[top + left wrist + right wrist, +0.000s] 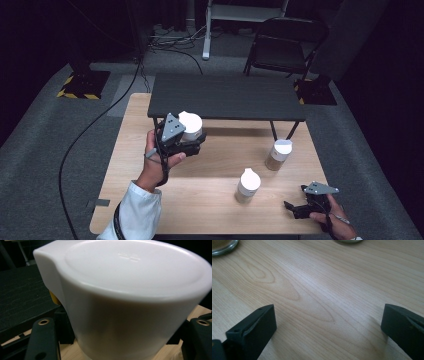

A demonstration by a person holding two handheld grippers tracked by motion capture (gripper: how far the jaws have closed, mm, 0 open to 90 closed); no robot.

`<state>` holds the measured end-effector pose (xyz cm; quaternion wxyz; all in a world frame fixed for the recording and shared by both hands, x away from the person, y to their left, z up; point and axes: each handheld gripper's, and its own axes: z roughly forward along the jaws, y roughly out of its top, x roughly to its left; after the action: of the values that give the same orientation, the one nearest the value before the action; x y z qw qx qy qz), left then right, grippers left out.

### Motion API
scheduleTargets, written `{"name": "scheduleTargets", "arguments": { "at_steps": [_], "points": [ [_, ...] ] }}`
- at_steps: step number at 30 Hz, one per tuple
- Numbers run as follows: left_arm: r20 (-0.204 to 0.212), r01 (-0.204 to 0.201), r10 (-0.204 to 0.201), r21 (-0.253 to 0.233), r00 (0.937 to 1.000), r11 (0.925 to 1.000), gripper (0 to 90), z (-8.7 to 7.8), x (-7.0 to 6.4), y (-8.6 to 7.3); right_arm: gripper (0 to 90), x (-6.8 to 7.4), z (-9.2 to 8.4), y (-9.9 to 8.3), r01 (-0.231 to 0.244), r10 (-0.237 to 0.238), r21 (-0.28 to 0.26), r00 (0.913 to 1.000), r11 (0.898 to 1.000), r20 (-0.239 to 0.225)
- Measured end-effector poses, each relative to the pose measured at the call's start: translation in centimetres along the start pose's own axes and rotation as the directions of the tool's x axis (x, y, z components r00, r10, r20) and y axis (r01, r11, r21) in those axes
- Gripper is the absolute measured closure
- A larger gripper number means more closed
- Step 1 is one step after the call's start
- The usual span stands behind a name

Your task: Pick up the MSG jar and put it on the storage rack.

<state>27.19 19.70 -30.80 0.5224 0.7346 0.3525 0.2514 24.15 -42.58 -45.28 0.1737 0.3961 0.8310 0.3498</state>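
A jar with a white flip-top cap (190, 125) hangs above the wooden table (200, 200), just in front of the dark raised shelf (225, 97). My left gripper (192, 139) is shut on it from the side. In the left gripper view the white cap (135, 290) sits between the two black jaws, very close to the camera. My right gripper (291, 206) rests low on the table at the near right corner. Its jaws (328, 325) stand wide apart over bare wood, with nothing between them.
Two more white-capped jars stand on the table, one at mid right (278, 154) and one nearer (248, 185). Their glass bases (222, 246) edge into the right gripper view. A folding chair (282, 45) stands on the floor behind the shelf.
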Motion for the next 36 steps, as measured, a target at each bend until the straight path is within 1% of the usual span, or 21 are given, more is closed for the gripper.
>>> {"name": "scheduleTargets", "arguments": {
  "at_steps": [2, 10, 15, 18, 23, 26, 31, 35, 36],
  "points": [
    [-0.001, -0.008, 0.008, -0.002, 1.0, 1.0, 29.9, 0.0, 0.0, 0.5, 0.0, 0.0, 0.0, 0.0, 0.0, 0.0, 0.0, 1.0, 1.0, 0.0],
    [-0.006, -0.004, 0.004, -0.019, 1.0, 0.9998, 29.9, 0.1, 0.0, 2.0, 0.0, 0.0, 0.0, 0.0, 0.0, 0.0, 0.0, 1.0, 1.0, 0.0],
    [-0.004, -0.019, 0.019, -0.027, 0.9998, 0.9994, 29.9, 0.1, 0.0, 3.2, 0.0, 0.0, 0.0, 0.0, 0.0, 0.0, 0.0, 1.0, 1.0, 0.0],
    [-0.004, -0.019, 0.019, -0.038, 0.9998, 0.9991, 29.9, 0.2, 0.0, 3.8, 0.0, 0.0, 0.0, 0.0, 0.0, 0.0, 0.0, 1.0, 1.0, 0.0],
    [-0.017, -0.026, 0.025, -0.048, 0.9996, 0.9985, 29.9, 0.3, 0.1, 4.9, 0.0, 0.0, 0.0, 0.0, 0.0, 0.0, 0.0, 1.0, 1.0, 0.0],
    [-0.025, -0.025, 0.024, -0.054, 0.9994, 0.9982, 29.9, 0.5, 0.3, 5.5, 0.0, 0.0, 0.0, 0.0, 0.0, 0.0, 0.0, 1.0, 1.0, 0.0],
    [-0.034, -0.013, 0.011, -0.056, 0.9994, 0.9983, 29.9, 1.0, 0.7, 6.1, 0.0, 0.0, 0.0, 0.0, 0.0, 0.0, 0.0, 1.0, 1.0, 0.0],
    [-0.031, 0.006, -0.008, -0.069, 0.9995, 0.9976, 30.0, 1.7, 1.2, 6.4, 0.0, 0.0, 0.0, 0.0, 0.0, 0.0, 0.0, 1.0, 1.0, 0.0],
    [-0.029, 0.003, -0.005, -0.072, 0.9996, 0.9974, 29.9, 1.9, 1.3, 6.5, 0.0, 0.0, 0.0, 0.0, 0.0, 0.0, 0.0, 1.0, 1.0, 0.0]
  ]
}}
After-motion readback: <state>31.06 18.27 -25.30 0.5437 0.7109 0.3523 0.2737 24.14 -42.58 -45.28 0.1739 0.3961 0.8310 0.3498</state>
